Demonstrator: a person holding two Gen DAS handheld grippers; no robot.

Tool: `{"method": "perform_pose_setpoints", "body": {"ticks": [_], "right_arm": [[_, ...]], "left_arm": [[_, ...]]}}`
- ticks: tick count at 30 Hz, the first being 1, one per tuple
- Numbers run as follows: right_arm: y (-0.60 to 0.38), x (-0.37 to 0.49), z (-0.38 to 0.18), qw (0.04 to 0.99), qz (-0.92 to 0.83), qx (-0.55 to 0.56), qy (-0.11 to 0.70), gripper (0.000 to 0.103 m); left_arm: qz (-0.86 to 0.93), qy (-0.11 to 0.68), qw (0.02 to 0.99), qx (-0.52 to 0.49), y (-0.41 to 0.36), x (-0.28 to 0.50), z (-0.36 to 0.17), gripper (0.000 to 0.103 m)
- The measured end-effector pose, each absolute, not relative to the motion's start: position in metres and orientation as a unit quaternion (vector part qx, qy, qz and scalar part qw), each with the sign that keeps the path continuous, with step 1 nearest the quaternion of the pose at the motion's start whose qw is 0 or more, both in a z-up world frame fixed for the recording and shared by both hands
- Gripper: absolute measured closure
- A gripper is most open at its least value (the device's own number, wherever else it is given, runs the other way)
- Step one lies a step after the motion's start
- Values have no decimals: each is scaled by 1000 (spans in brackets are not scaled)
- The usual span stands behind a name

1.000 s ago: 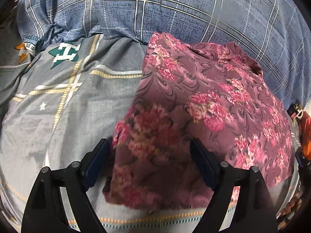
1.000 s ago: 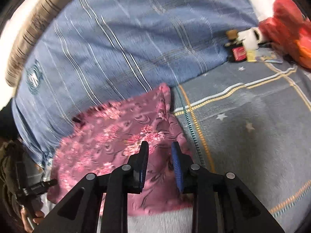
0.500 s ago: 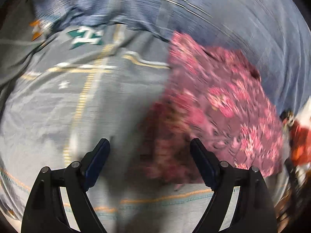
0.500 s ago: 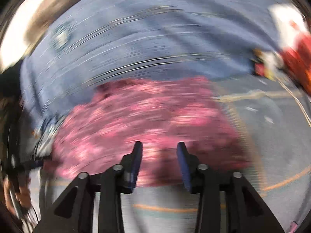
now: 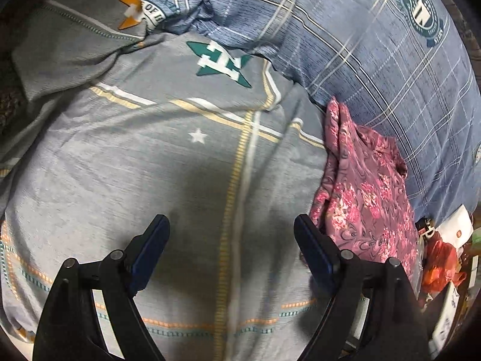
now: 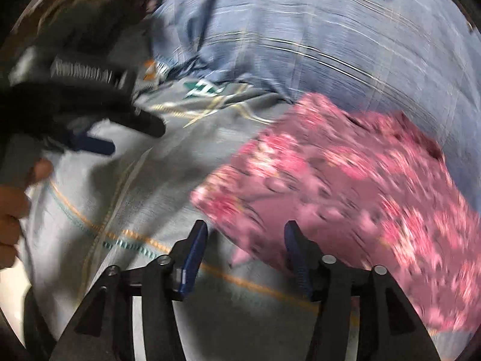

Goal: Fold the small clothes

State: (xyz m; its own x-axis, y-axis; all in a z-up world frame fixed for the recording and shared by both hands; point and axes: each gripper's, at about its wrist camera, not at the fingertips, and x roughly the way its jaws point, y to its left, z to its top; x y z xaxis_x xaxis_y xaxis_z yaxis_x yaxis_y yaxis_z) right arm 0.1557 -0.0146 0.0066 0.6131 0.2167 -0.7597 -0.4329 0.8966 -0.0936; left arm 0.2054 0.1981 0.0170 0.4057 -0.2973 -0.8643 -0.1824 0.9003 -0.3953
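A folded maroon floral garment (image 5: 366, 198) lies on the grey bedsheet (image 5: 150, 165) against the blue plaid quilt. My left gripper (image 5: 233, 240) stands open over bare sheet, and the garment is just off its right finger. The right wrist view is blurred. There the garment (image 6: 345, 198) fills the right half. My right gripper (image 6: 245, 240) hangs over its near left corner. Its jaws are opening, and the pads do not press the cloth. The left gripper (image 6: 90, 144) and the person's hand (image 6: 12, 210) show at the left edge of that view.
The blue plaid quilt (image 5: 390, 75) rises behind the garment and the sheet. At the far right edge sit a white box (image 5: 454, 228), an orange-red bag (image 5: 442, 258) and other small clutter.
My left gripper slid left off the garment onto bare sheet. My right gripper swung left and rolled, and its jaws widened. The garment now sits to the right in both views.
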Motion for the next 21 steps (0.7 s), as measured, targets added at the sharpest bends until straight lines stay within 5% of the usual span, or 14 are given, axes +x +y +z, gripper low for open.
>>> {"method": "perform_pose_setpoints", "body": {"ticks": [6, 7, 8, 21], "right_arm": [[0, 174, -1, 900, 135, -154, 384, 48], [-2, 177, 0, 904, 130, -145, 382, 60], [-6, 179, 3, 907, 125, -135, 379, 93], [-91, 169, 44, 931, 149, 60, 329, 96]], "left_arm": [[-34, 543, 806, -235, 209, 205, 16, 18], [-35, 543, 806, -234, 207, 206, 17, 18], [-37, 544, 806, -233, 205, 208, 18, 18], [-151, 568, 755, -288, 116, 288, 39, 18]]}}
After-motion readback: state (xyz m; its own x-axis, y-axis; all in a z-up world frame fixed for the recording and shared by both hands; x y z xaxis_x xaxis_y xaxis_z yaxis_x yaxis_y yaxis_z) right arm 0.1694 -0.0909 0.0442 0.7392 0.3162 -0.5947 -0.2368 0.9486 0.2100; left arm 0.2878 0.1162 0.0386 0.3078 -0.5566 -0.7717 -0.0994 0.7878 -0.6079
